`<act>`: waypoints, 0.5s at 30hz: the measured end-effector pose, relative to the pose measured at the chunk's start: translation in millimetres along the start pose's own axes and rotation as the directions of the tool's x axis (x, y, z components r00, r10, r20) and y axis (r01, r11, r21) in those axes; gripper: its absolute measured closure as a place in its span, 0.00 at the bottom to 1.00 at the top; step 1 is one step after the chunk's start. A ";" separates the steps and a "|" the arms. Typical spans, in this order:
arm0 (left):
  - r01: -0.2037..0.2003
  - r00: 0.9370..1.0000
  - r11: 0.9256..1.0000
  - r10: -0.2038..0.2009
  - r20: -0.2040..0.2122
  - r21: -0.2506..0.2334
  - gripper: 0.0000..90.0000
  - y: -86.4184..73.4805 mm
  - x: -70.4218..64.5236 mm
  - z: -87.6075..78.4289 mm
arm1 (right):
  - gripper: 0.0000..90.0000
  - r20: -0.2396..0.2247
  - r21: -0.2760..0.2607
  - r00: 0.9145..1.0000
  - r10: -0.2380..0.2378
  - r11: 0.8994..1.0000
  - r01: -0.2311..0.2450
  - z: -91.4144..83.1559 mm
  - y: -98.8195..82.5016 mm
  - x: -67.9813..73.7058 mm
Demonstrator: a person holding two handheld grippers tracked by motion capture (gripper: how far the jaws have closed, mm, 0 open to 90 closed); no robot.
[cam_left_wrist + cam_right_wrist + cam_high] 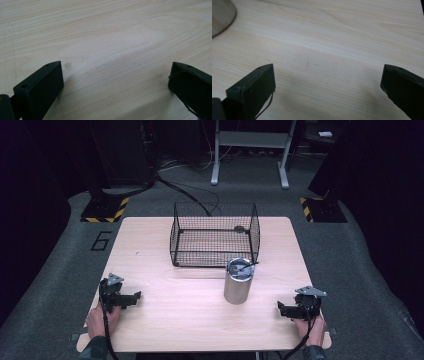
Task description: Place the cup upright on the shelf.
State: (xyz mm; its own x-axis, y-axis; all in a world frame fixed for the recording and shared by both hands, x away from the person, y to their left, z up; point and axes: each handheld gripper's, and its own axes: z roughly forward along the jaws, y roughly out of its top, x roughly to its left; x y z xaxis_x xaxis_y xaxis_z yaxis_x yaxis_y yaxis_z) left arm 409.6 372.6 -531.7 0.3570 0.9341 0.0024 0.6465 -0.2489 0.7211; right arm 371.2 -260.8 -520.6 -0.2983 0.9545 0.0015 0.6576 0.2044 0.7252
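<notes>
A steel cylindrical cup [238, 281] stands upright on the wooden table [165, 320], just in front of a black wire basket [215, 236]. A dark utensil pokes out of the cup's top. My left gripper [134, 297] rests near the table's front left, held by a hand, its jaws wide apart over bare wood [115, 72]. At the front right my right gripper [281, 309] also stands open with nothing between its jaws [328, 75]. The cup's base [220, 16] shows at the top left of the right gripper view.
The basket sits at the table's far middle with a small dark thing [240, 228] in its back right corner. Beyond the table lie grey floor, cables, a white metal stand [250, 150] and yellow-black striped bases [106, 211].
</notes>
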 end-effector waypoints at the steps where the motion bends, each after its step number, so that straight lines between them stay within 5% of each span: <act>1: -0.001 1.000 1.000 0.001 -0.001 0.003 0.00 0.1 0.0 -0.2 | 0.00 -0.001 0.002 1.000 0.013 1.000 -0.013 -2.7 1.9 1.2; 15: -0.001 1.000 1.000 0.001 0.002 0.007 0.00 0.2 0.1 -0.5 | 0.00 -0.065 -0.015 0.998 -0.021 1.000 0.020 -26.0 24.9 32.2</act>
State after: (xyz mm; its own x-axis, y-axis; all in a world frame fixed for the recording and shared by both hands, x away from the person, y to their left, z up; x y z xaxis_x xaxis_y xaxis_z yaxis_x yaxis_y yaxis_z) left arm 409.5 372.8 -531.2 0.3589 0.9334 0.0020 0.6506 -0.2517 0.7165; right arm 360.0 -230.6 -484.6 -0.3568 0.9337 0.0310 0.6409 0.2205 0.7353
